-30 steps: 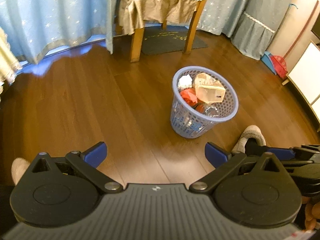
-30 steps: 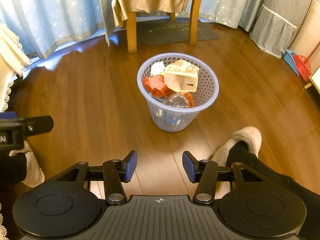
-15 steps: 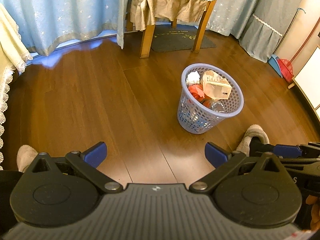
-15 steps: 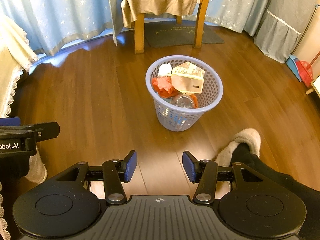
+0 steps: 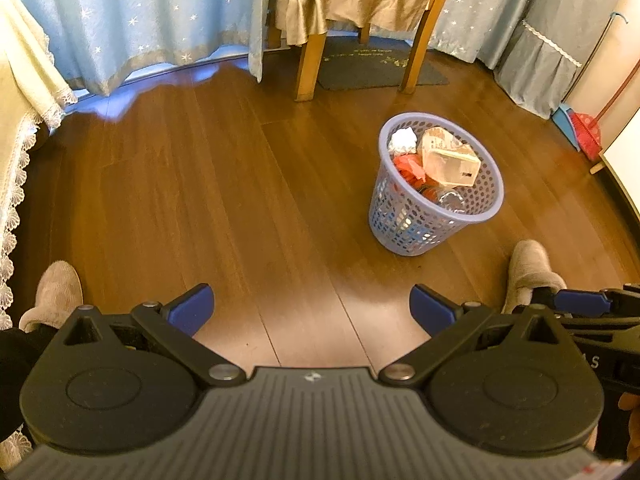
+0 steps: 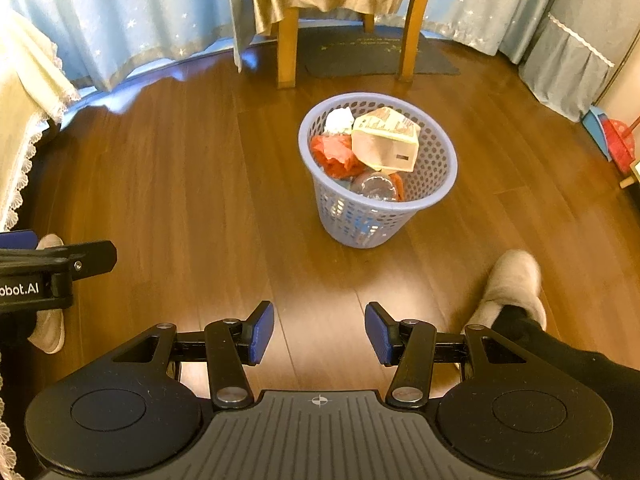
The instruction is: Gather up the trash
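Fingers of the left gripper (image 5: pixel 311 310) stand wide and empty in its own view, the basket (image 5: pixel 472 216) on the floor at two o'clock, full of light scraps. From the right gripper (image 6: pixel 319 332), fingers half apart and empty, it sits at twelve; its stiff rim looks the likeliest hold.

One basket (image 6: pixel 436 196), one chair (image 6: pixel 288 52), one mat (image 6: pixel 360 58), two slippers (image 6: pixel 508 288), two grippers (image 6: pixel 319 330), one dustpan (image 5: pixel 584 132).
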`<state>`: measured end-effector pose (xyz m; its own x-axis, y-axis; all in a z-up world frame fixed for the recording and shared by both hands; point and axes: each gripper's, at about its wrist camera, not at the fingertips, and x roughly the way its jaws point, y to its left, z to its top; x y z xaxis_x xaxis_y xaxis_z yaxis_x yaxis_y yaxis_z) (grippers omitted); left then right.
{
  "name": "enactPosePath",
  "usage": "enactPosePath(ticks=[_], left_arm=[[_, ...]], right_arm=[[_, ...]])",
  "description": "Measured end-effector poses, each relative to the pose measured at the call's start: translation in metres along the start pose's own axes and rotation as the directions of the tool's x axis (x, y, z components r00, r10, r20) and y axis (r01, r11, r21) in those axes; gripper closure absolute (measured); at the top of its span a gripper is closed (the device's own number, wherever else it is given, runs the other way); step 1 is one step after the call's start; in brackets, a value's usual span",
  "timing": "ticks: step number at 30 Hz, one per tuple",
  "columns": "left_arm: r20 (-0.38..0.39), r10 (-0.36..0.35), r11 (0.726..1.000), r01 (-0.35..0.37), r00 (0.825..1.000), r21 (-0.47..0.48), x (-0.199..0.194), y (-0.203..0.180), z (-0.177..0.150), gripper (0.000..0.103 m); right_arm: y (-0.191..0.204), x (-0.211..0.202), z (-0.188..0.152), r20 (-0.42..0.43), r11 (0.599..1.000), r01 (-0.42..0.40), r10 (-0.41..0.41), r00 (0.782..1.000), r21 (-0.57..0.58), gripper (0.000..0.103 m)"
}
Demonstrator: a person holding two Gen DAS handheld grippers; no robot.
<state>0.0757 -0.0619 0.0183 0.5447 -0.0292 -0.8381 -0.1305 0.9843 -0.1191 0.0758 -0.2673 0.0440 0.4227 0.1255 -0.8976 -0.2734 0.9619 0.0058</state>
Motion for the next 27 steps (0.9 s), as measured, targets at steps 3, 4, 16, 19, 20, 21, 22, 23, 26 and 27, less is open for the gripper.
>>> enactPosePath(ticks=[3, 4, 16, 19, 20, 21, 22, 23, 26, 27], left_arm=[[-0.017, 0.010, 1.000, -0.010, 1.000, -0.009, 0.006, 0.002, -0.001, 0.001], [-0.021, 0.011, 1.000, -0.011, 1.000, -0.012, 0.008, 0.003, -0.001, 0.001], [-0.086, 0.009, 0.999, -0.012, 0.996, -0.031, 0.034, 0.005, -0.005, 0.001], [-0.090, 0.008, 0.999, -0.011, 0.996, -0.035, 0.036, 0.005, -0.006, 0.001], [-0.091, 0.008, 0.999, -0.011, 0.996, -0.037, 0.036, 0.004, -0.007, 0.001], [-0.094, 0.007, 0.999, -0.011, 0.996, -0.039, 0.036, 0.004, -0.007, 0.001], [-0.095, 0.007, 0.999, -0.011, 0.995, -0.040, 0.036, 0.005, -0.008, 0.001], [-0.097, 0.011, 0.999, -0.014, 0.995, -0.039, 0.037, 0.005, -0.008, 0.001], [-0.099, 0.020, 0.999, -0.024, 0.995, -0.040, 0.037, 0.005, -0.009, 0.001], [-0.101, 0.022, 0.999, -0.026, 0.995, -0.041, 0.038, 0.006, -0.009, 0.001]], right_arm=[[0.000, 0.007, 0.002, -0.010, 1.000, -0.003, 0.003, 1.000, -0.005, 0.055], [0.000, 0.010, 0.002, -0.013, 1.000, -0.002, 0.002, 1.000, -0.005, 0.055], [-0.001, 0.029, 0.002, -0.061, 1.000, 0.007, -0.007, 0.998, 0.011, 0.055], [0.000, 0.031, 0.003, -0.066, 1.000, 0.008, -0.007, 0.998, 0.007, 0.055], [0.000, 0.032, 0.003, -0.068, 1.000, 0.007, -0.007, 0.998, 0.008, 0.055], [0.000, 0.033, 0.003, -0.070, 1.000, 0.006, -0.005, 0.998, 0.008, 0.055], [0.000, 0.033, 0.002, -0.073, 1.000, 0.004, -0.004, 0.997, 0.007, 0.055], [0.000, 0.035, 0.002, -0.075, 1.000, 0.004, -0.003, 0.997, 0.009, 0.055], [0.000, 0.037, 0.001, -0.081, 1.000, 0.003, -0.002, 0.997, 0.011, 0.055], [0.000, 0.037, 0.001, -0.083, 1.000, 0.002, -0.001, 0.997, 0.010, 0.055]])
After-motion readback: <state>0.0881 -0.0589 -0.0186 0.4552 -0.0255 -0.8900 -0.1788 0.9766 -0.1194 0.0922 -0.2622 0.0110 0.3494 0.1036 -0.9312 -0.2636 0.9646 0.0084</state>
